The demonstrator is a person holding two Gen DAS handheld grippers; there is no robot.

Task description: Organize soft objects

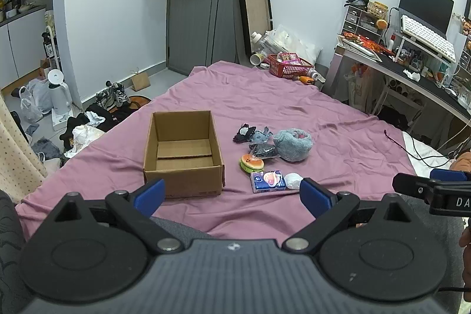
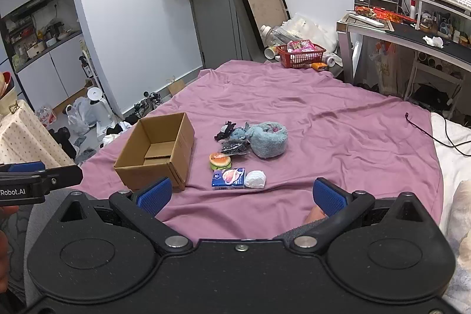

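Nothing had been picked up; the job looked to be at its very start. Low in the left wrist view, the left claw (image 1: pixel 232 194) had its two blue pads wide apart and held nothing. The right claw (image 2: pixel 241 194) was spread wide and empty too.

Just past the pads, on the purple bed sheet (image 1: pixel 323 114), lay the tissue pack (image 1: pixel 268 181) with a white ball (image 1: pixel 293 180) touching its right side. A bit farther sat the burger toy (image 1: pixel 251 163), then a dark bag (image 1: pixel 263 150), a small plush (image 1: pixel 256 134) and the fluffy blue hat (image 1: pixel 293 144). The cardboard box (image 1: pixel 182 155) stood open and empty at the left of the pile.

The next move was likely a reach to the nearest soft thing and a gentle squeeze.

The left view showed the box floor straight on. The right view showed a bare knee (image 2: pixel 316 214) by its right pad, which the left view did not.
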